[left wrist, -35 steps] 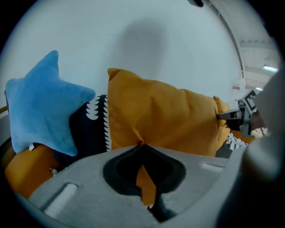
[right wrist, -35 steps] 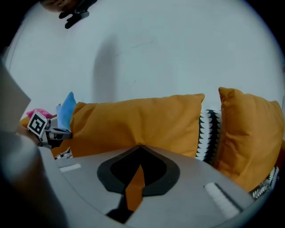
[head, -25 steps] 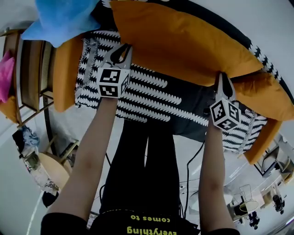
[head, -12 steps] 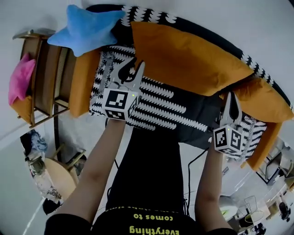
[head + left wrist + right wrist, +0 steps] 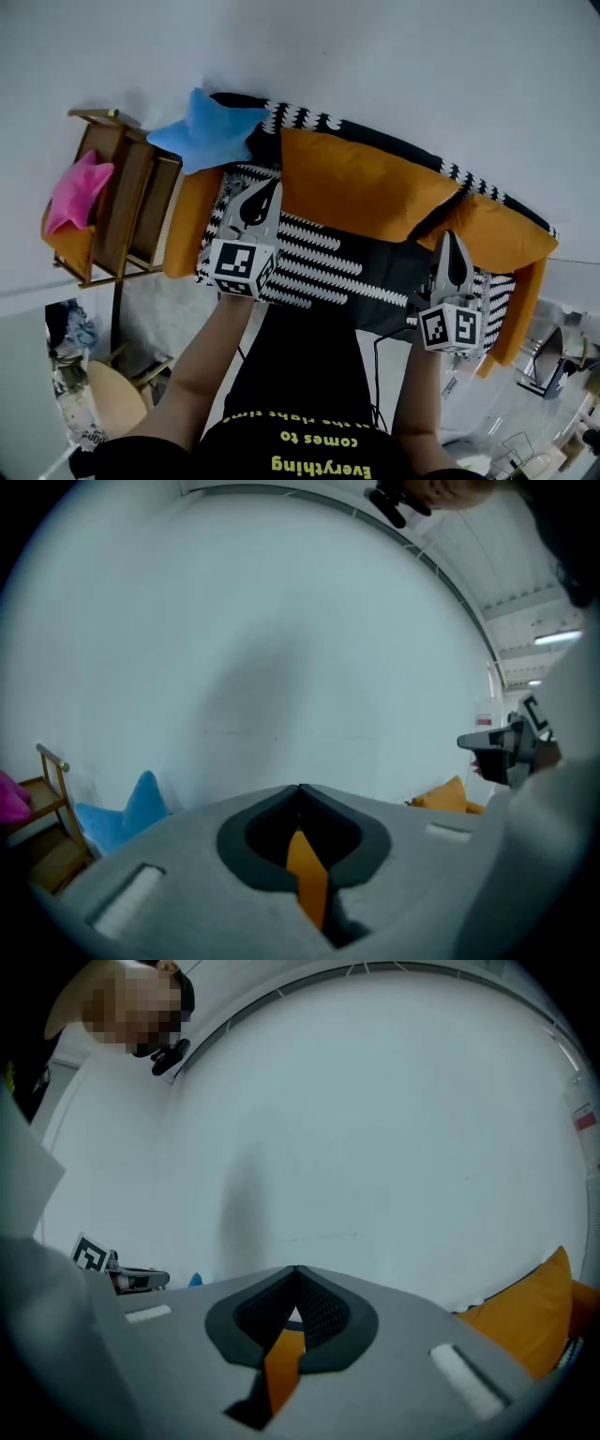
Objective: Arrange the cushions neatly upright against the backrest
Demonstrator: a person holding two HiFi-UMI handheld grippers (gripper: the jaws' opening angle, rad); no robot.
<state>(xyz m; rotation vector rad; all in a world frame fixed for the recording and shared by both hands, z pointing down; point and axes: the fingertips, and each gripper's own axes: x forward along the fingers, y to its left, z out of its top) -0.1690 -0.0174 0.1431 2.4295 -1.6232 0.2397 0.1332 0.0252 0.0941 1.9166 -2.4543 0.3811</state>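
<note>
Leaning on the backrest (image 5: 309, 119), the long cushion (image 5: 361, 183) is propped upright; left gripper (image 5: 265, 189) and right gripper (image 5: 450, 242) are held clear, both closed and empty, placement seemingly finished.

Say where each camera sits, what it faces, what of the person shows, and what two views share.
Head view: on the head, steeply down at the sofa and orange cushion; forearms, legs, left gripper, right gripper.
Left gripper view: on the left gripper, facing the pale wall; shut jaws.
Right gripper view: on the right gripper, facing that wall; shut jaws, the person's head.
Shared: all show the orange cushion.
</note>
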